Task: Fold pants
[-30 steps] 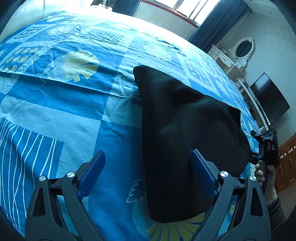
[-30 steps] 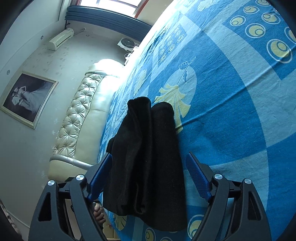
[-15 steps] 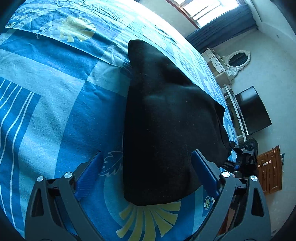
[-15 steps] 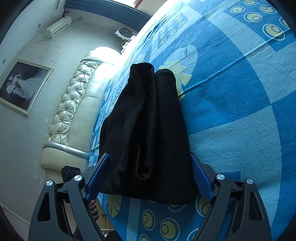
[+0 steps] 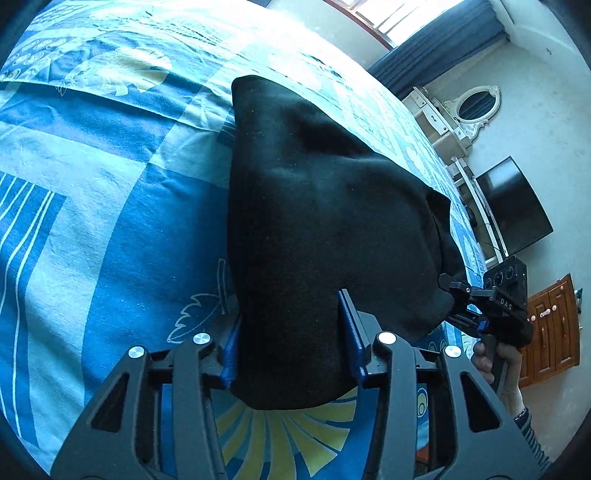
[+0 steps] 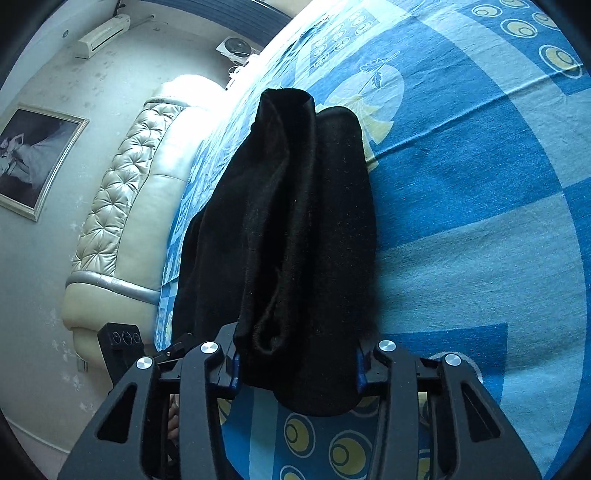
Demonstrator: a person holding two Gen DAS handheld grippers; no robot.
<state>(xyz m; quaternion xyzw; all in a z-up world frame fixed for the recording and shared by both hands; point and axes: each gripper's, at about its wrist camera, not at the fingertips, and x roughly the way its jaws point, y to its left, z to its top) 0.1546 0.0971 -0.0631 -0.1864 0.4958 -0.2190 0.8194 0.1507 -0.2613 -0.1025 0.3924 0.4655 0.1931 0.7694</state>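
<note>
Black pants [image 5: 325, 221] lie folded into a long, thick bundle on a bed, on top of a blue bedsheet [image 5: 110, 229] patterned with pale squares, white stripes and yellow leaf shapes. In the right wrist view the pants [image 6: 295, 229] show two stacked lengthwise rolls of cloth, with a looser flap hanging off toward the edge of the bed.

The left tongs [image 5: 291, 332] have closed in to a narrow gap around the near end of the bundle, their blue pads pressing the fabric on both sides. The right tongs [image 6: 295, 365] likewise grip a near end of the bundle, the cloth bunched between the two blue pads. In the left wrist view the right tongs [image 5: 448, 284] appear at the bundle's far right corner, touching the fabric, with the person's right hand [image 5: 498, 365] wrapped around the handle.

Around the bed: a cream tufted headboard [image 6: 122, 206], a framed picture [image 6: 33, 155] and an air conditioner [image 6: 103, 35] on the wall, a dark television [image 5: 513, 210], a white dresser with an oval mirror [image 5: 476, 107], blue curtains [image 5: 436, 48] and a wooden cabinet [image 5: 550, 332].
</note>
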